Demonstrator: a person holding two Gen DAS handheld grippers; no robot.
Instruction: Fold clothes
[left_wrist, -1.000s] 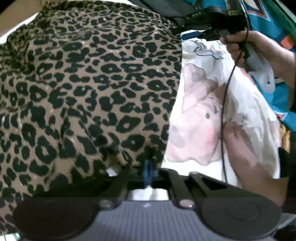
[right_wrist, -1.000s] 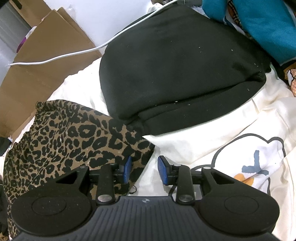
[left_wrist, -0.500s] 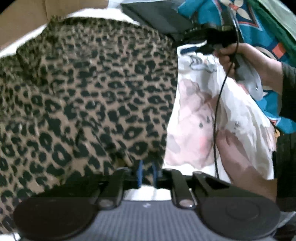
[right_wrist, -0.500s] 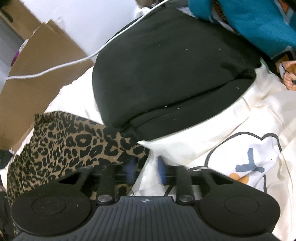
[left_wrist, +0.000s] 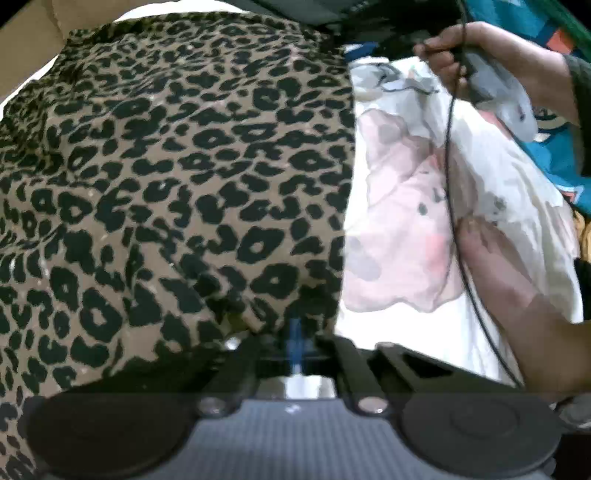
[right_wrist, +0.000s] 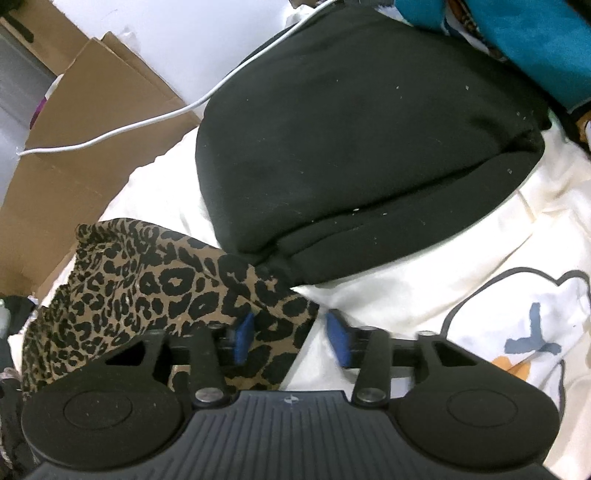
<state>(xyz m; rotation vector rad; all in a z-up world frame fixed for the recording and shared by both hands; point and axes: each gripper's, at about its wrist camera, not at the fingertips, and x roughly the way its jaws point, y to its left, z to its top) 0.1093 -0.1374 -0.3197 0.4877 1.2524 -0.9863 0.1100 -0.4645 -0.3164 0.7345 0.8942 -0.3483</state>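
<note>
Left gripper (left_wrist: 295, 334): jaws fully together, pinching the near edge of the leopard-print garment (left_wrist: 166, 177), which drapes away from it and fills most of the left wrist view. Right gripper (right_wrist: 290, 338): jaws have just been closing but a clear gap remains; a corner of the same leopard fabric lies between the blue pads (right_wrist: 242, 338), and neither pad visibly presses on it, so it reads as not yet gripped. Risks, as judgement: if the right jaws close off-centre they catch only the tip of that corner and it slips out on the lift; the corner sits on the white printed garment (right_wrist: 517, 295), so a deep bite could pick up both layers and drag the white one along. The black folded garment (right_wrist: 351, 147) touches the leopard fabric's far edge and may snag it on a pull. The black cable (left_wrist: 448, 184) hanging from the right hand (left_wrist: 480, 51) crosses the white cloth and could catch a fold. Count: two grippers, one leopard garment, one black garment, at least one white printed garment, one teal garment (right_wrist: 517, 37) at the top right, one white cable (right_wrist: 129, 127), cardboard sheets (right_wrist: 92, 129) (number unclear).
</note>
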